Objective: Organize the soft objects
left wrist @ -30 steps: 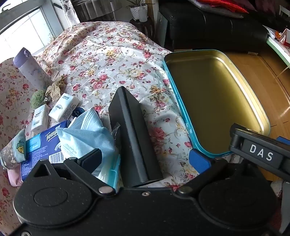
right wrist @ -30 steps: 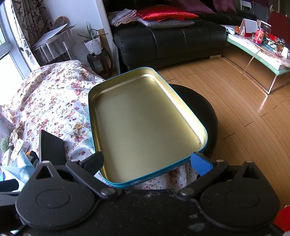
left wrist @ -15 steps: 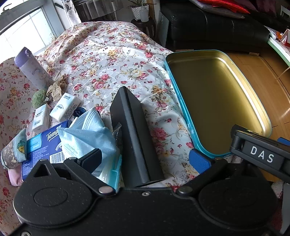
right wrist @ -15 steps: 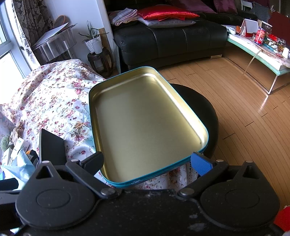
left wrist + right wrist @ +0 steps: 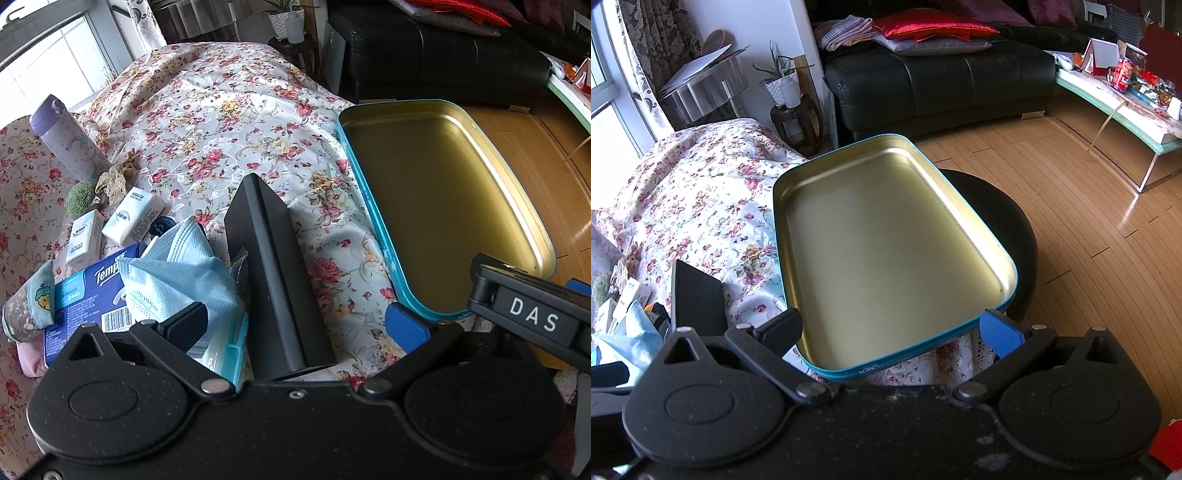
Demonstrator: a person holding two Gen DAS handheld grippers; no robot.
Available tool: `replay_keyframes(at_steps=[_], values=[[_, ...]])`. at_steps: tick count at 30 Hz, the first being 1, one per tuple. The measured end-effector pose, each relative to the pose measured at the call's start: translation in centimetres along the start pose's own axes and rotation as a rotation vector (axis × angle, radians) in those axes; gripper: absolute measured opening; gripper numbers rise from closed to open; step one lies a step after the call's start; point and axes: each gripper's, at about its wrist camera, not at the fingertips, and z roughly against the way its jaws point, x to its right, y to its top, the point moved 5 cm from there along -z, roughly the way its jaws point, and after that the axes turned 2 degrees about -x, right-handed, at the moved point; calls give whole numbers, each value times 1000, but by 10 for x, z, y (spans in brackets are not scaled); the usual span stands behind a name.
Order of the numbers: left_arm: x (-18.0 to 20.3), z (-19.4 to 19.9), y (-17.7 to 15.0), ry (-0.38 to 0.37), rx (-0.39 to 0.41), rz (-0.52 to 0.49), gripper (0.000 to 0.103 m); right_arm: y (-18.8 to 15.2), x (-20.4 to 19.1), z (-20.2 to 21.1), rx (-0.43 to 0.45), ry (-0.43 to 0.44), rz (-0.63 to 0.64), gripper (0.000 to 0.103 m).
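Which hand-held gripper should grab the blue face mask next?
Left. The left hand-held gripper sits open right beside the face mask; the right hand-held gripper faces the empty tin tray.

The lower part of the blue tissue pack [image 5: 83, 295] is covered by the left gripper [image 5: 295, 321] body, and its brand lettering is cut short by the pale blue face mask [image 5: 177, 273] lying over it. The mask's lower edge is hidden behind the black finger. A pale pink item [image 5: 29, 360] beneath the pack is barely seen and cannot be identified. The near corner of the tin tray [image 5: 373, 206] is concealed by the other device marked DAS [image 5: 532, 314]. In the right wrist view, the tray's near rim lettering [image 5: 870, 369] is too small to be read, and the mask [image 5: 628, 339] is cut off at the left edge.
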Motion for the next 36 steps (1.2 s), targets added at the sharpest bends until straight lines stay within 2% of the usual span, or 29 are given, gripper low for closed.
replay_keyframes(at_steps=[20, 25, 31, 36], values=[[1, 0, 1, 0, 0, 0, 99, -1, -1, 0, -2, 9, 3, 103], [-8, 6, 1, -7, 28, 13, 99, 2, 1, 3, 15, 30, -12, 103], [-47, 30, 10, -18, 119, 91, 99, 5, 2, 12, 79, 59, -23, 103], [-106, 52, 15, 58, 193, 168, 99, 7, -3, 31, 195, 94, -8, 103]])
